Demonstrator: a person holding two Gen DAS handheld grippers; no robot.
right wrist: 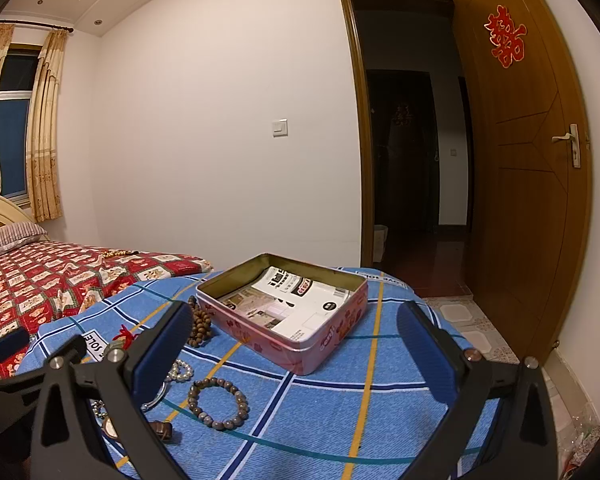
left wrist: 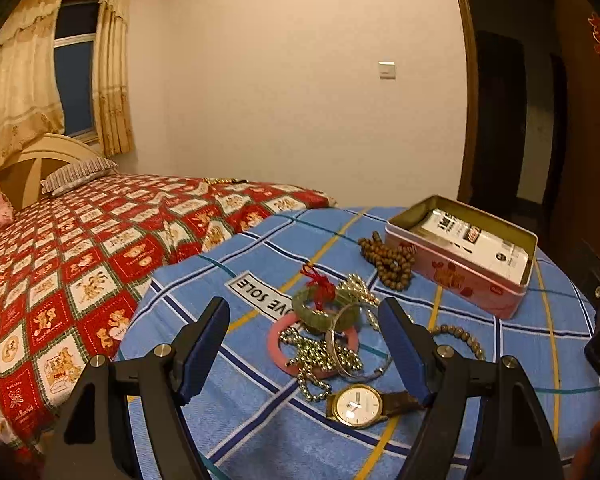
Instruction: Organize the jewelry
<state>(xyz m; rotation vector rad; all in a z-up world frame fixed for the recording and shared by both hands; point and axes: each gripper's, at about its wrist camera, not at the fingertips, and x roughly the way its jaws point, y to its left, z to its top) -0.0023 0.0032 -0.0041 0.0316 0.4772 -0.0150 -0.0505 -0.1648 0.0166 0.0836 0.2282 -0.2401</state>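
Note:
A heap of jewelry lies on a blue checked cloth [left wrist: 260, 420]: a green bangle [left wrist: 325, 309] with a red tassel, a pink ring [left wrist: 278, 350], a silver bangle [left wrist: 350, 344], metal bead chains [left wrist: 314, 360], pearls [left wrist: 360, 286], a gold watch [left wrist: 358, 405]. My left gripper [left wrist: 306, 330] is open above the heap, holding nothing. An open pink tin [right wrist: 300, 350] holds paper cards; it also shows in the left wrist view [left wrist: 456, 280]. My right gripper [right wrist: 294, 346] is open in front of the tin. A brown bead bracelet [right wrist: 218, 402] and a wooden bead strand [right wrist: 199, 326] lie beside it.
A bed with a red patterned cover [left wrist: 60, 280] stands left of the table. An open wooden door [right wrist: 532, 184] and a dark doorway [right wrist: 408, 160] are at the right. The tiled floor [right wrist: 472, 328] lies past the table's right edge.

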